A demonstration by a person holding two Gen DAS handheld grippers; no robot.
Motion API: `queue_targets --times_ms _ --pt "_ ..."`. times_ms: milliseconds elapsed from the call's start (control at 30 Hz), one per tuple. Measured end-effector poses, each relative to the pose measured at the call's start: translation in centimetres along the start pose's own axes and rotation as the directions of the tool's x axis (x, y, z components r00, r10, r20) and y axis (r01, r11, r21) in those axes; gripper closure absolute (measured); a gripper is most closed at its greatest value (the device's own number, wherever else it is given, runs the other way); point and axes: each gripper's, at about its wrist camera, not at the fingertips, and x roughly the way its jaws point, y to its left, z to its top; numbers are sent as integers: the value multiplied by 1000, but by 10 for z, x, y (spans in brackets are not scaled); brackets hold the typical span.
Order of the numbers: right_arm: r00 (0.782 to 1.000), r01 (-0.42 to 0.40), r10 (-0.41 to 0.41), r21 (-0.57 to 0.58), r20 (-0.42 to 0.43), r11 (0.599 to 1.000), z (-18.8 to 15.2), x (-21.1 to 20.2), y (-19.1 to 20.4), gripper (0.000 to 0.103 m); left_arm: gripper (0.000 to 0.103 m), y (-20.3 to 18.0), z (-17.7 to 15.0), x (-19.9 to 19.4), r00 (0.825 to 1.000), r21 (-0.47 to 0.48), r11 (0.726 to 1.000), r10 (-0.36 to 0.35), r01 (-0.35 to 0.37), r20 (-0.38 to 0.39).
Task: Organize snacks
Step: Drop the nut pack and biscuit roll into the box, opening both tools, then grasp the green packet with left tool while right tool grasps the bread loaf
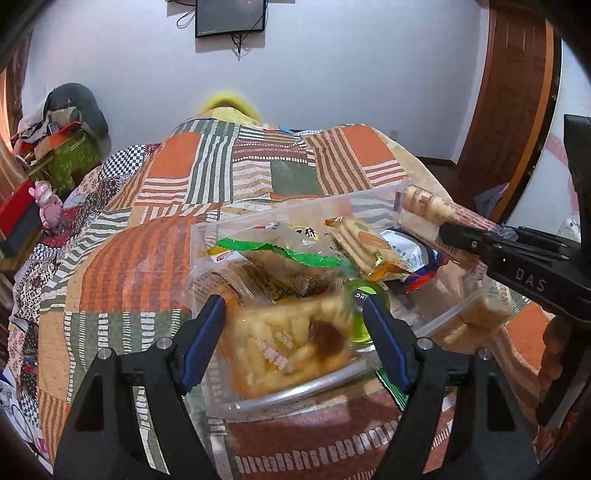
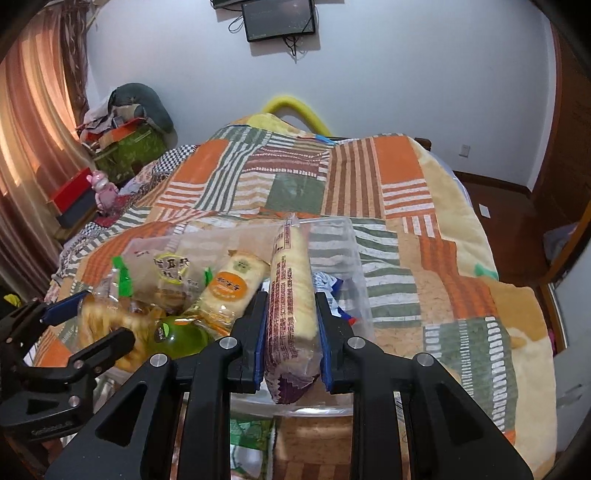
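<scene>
A clear plastic box sits on a patchwork blanket and holds several wrapped snacks. My left gripper is open over its near end; a blurred yellow snack pack lies between the fingers without touching them. My right gripper is shut on a long roll of wafers in a clear wrapper, held above the box. The roll also shows in the left wrist view. A green jelly cup and an orange-label cracker pack lie in the box.
The blanket covers a bed. Another wrapped cake pack lies outside the box's right wall. Boxes, a pink toy and clutter stand at the left by the curtain. A dark screen hangs on the wall.
</scene>
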Motion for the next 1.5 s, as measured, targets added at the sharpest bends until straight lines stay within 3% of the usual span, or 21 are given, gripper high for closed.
queue_targets --times_ms 233,300,533,700,800,1167,1400,1500 --pt "1000 11 -11 -20 -18 1000 0 -13 -4 77 26 5 -1 -9 998 -56 997 -56 55 -18" --pt "1000 20 -21 -21 -18 1000 -2 -19 -9 72 26 5 -1 -17 998 -61 996 -66 66 -8" --pt "999 38 -38 11 -31 999 -14 -40 -36 69 21 -3 -3 -45 997 -35 997 -68 69 45" --pt "995 76 -72 48 -66 996 -28 -43 -54 37 14 -15 -11 -56 997 10 998 -65 65 51" --pt "991 89 -81 65 -106 994 -35 -35 -60 33 13 -20 -18 -54 997 13 997 -75 74 31" --pt "972 100 -75 102 -225 990 -52 9 -72 32 13 -33 -44 -36 992 8 994 -108 109 -65" --pt "975 82 -61 92 -213 992 -61 -1 -77 49 13 -56 -53 -19 984 30 990 -134 139 -119" --pt "975 78 -62 68 -211 995 -68 -9 -76 50 13 -68 -55 -9 979 39 988 -141 148 -144"
